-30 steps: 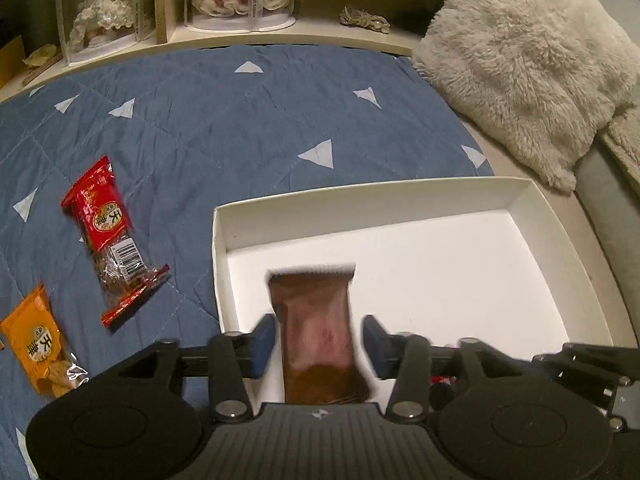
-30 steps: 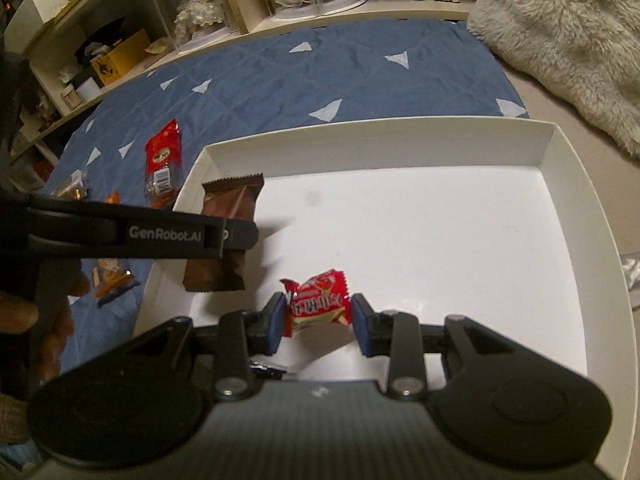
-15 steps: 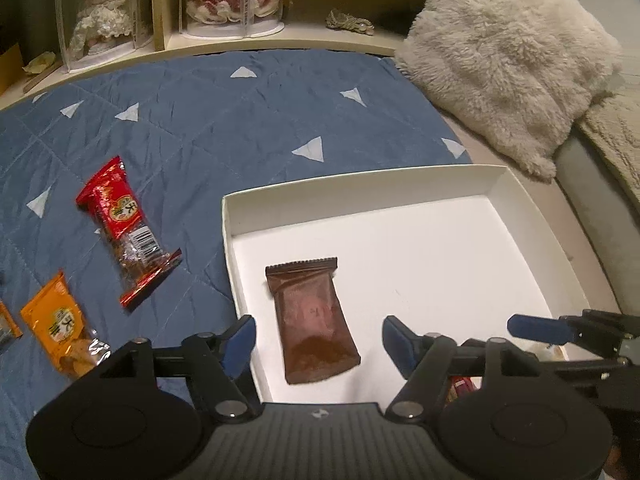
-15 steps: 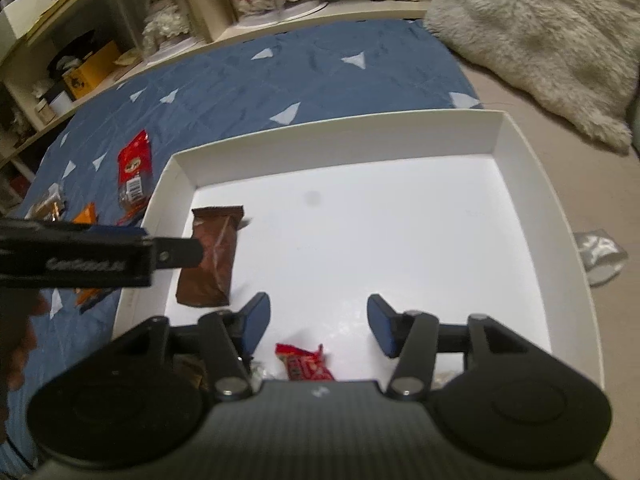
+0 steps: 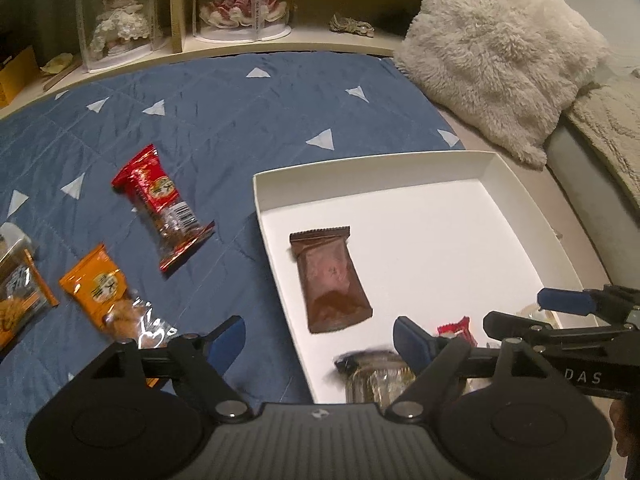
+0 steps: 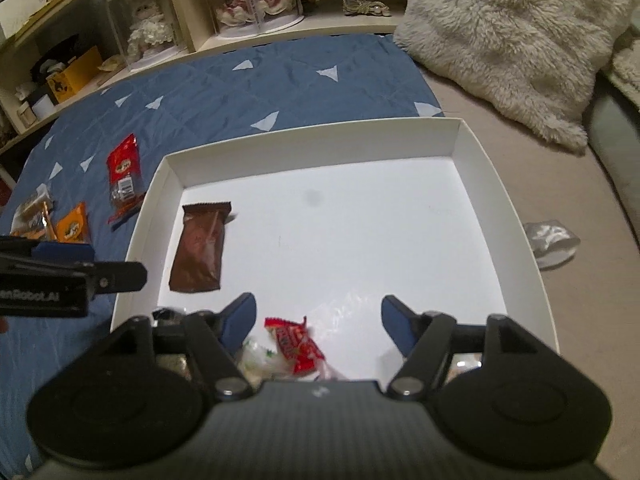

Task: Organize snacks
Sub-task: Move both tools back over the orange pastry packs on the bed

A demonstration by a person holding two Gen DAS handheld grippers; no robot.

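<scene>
A: What are the two grippers doing?

B: The left gripper (image 5: 318,342) is hovering over the near left rim of the white tray (image 5: 262,208), jaws spread wide and holding nothing. The right gripper (image 6: 318,318) is hanging above the tray's near edge, jaws likewise released and empty.

A: Where are the snacks sitting?

B: A brown packet (image 5: 330,280) is lying flat inside the tray, near its left wall. A small red candy (image 6: 294,344) is resting at the near edge of the tray, just beside some clear wrappers (image 6: 260,360), below the right gripper. A clear packet with a dark end (image 5: 374,374) is lying at the tray's near left corner.

A: And outside the tray?

B: A long red packet (image 5: 162,208) is lying on the blue quilt (image 5: 224,120), left of the tray. An orange packet (image 5: 100,292) is sitting nearer, and another orange one (image 5: 20,300) is showing at the left edge. A fluffy white cushion (image 5: 496,60) is lying beyond the tray.
</scene>
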